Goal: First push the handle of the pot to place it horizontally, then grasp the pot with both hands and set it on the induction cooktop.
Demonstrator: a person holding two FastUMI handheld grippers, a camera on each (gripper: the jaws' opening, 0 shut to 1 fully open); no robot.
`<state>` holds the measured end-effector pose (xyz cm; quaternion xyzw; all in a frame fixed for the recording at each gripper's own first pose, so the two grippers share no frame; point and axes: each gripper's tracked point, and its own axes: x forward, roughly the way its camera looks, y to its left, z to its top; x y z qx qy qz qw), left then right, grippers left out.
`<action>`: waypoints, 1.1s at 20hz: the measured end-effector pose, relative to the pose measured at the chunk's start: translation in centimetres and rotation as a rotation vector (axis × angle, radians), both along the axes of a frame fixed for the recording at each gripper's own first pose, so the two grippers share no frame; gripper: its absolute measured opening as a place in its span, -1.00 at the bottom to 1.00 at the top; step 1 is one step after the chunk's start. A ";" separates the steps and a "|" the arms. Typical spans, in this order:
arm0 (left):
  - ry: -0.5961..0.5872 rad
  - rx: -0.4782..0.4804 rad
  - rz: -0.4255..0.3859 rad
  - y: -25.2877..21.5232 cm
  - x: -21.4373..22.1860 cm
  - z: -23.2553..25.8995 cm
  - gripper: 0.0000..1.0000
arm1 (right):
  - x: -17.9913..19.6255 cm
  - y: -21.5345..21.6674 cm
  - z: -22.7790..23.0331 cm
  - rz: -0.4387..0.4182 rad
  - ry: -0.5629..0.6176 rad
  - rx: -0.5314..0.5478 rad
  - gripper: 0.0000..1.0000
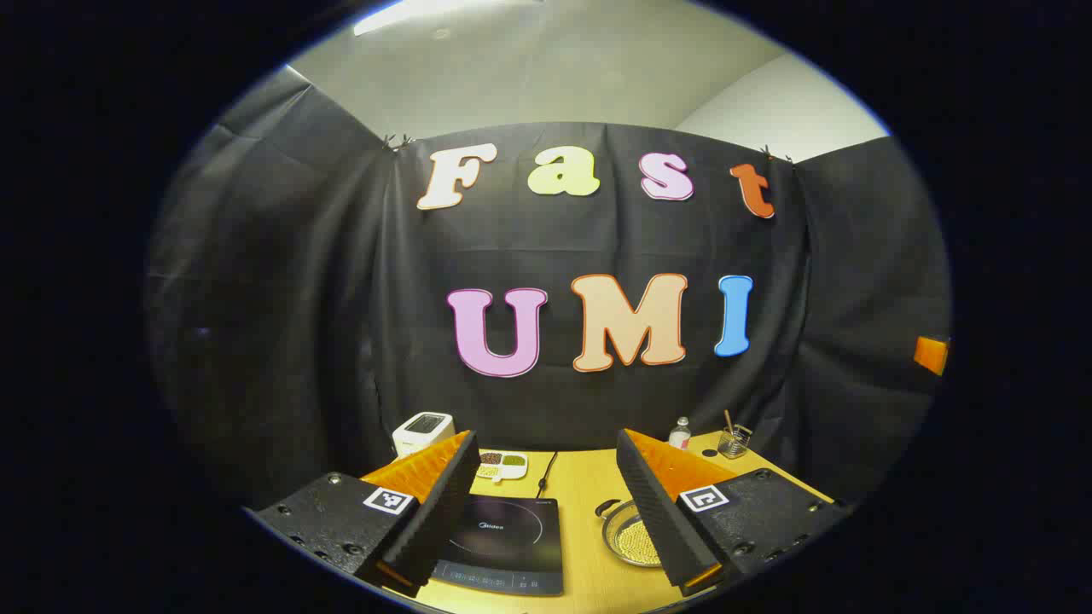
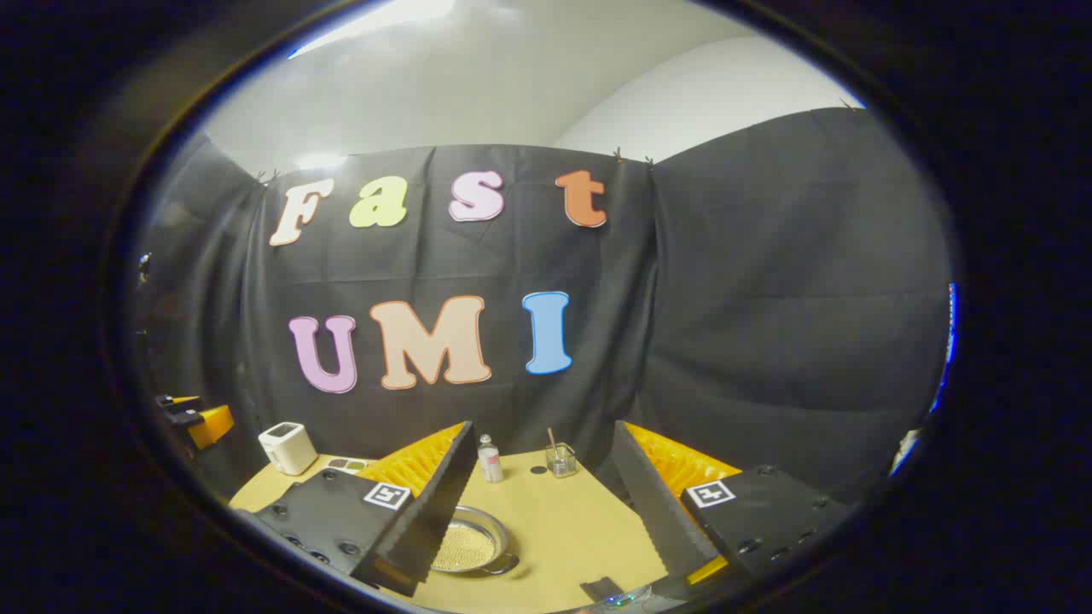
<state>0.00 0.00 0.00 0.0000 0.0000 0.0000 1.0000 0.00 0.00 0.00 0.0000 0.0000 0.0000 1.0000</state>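
A shallow metal pot [image 1: 633,535] with a yellowish grainy inside sits on the wooden table [image 1: 589,486], just right of the black induction cooktop [image 1: 503,537]. A small dark handle [image 1: 606,509] sticks out at the pot's far left rim. My left gripper [image 1: 544,456] hangs open above the table, the cooktop showing between its fingers and the pot partly hidden behind the right finger. In the right gripper view the pot [image 2: 469,546] lies low on the left, partly behind the left finger, with a dark handle [image 2: 505,564] at its near right. My right gripper [image 2: 542,443] is open and holds nothing.
A white toaster [image 1: 422,431] and a small tray of dishes [image 1: 502,465] stand at the back left. A bottle [image 1: 680,433] and a glass with a stick [image 1: 734,441] are at the back right. The cooktop's cable [image 1: 546,473] runs toward the wall. The other gripper [image 2: 200,422] appears at the far left.
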 end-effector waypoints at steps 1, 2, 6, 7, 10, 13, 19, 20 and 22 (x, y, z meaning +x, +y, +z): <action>-0.004 0.003 -0.003 -0.1 0.0 0.0 0.95 | -0.1 -0.8 0.2 -0.018 -0.003 -0.002 0.97; -0.007 -0.001 -0.007 -0.3 0.1 0.2 0.95 | -0.2 -1.4 0.2 -0.033 -0.003 -0.003 0.96; 0.003 -0.008 -0.014 -0.6 0.5 -0.3 0.95 | -0.3 -3.2 0.5 -0.072 -0.013 0.000 0.96; 0.004 -0.004 -0.007 -0.4 0.5 -0.4 0.95 | -0.4 -3.5 0.4 -0.081 -0.011 -0.001 0.92; 0.002 0.000 0.005 0.2 0.5 -0.3 0.95 | -0.5 -3.9 0.2 -0.095 -0.010 0.004 0.97; 0.004 0.009 0.017 0.9 0.3 -0.5 0.95 | -0.7 -4.2 0.0 -0.108 -0.005 -0.001 0.89; -0.003 0.011 0.021 1.8 -0.6 -0.9 0.94 | -1.1 -3.2 -1.0 -0.107 0.019 -0.024 0.89; 0.000 0.013 0.021 2.1 -0.8 -1.1 0.95 | -1.0 -2.8 -1.4 -0.101 0.029 -0.023 0.98; 0.009 0.018 0.019 2.6 -1.2 -1.6 0.95 | -0.9 -1.6 -2.0 -0.083 0.045 -0.018 0.98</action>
